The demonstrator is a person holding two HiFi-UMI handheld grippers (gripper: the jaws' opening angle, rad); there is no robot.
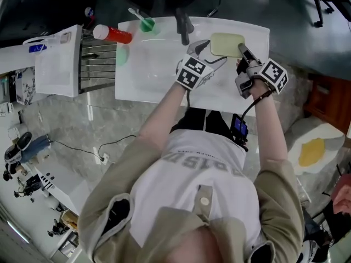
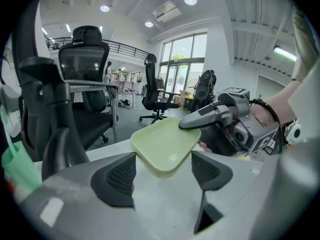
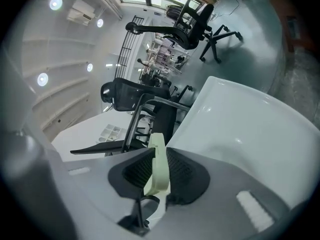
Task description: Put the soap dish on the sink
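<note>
The pale green soap dish (image 1: 225,44) hangs over the back right part of the white sink (image 1: 153,70). My right gripper (image 1: 242,50) is shut on the dish's right rim. In the right gripper view that rim (image 3: 159,165) stands edge-on, pinched between the two black pads. My left gripper (image 1: 210,52) is open just left of the dish. In the left gripper view the dish (image 2: 165,144) sits hollow side up, ahead of and partly between the spread pads (image 2: 117,180), which do not touch it. The right gripper's finger (image 2: 207,116) lies over the dish's far right edge.
A black faucet (image 1: 184,26) stands at the sink's back edge, next to a green cup with a toothbrush (image 1: 147,24). A red bottle (image 1: 112,34) lies on a wire rack (image 1: 98,59) to the left, beside a white container (image 1: 57,62). Office chairs (image 2: 87,69) stand behind the sink.
</note>
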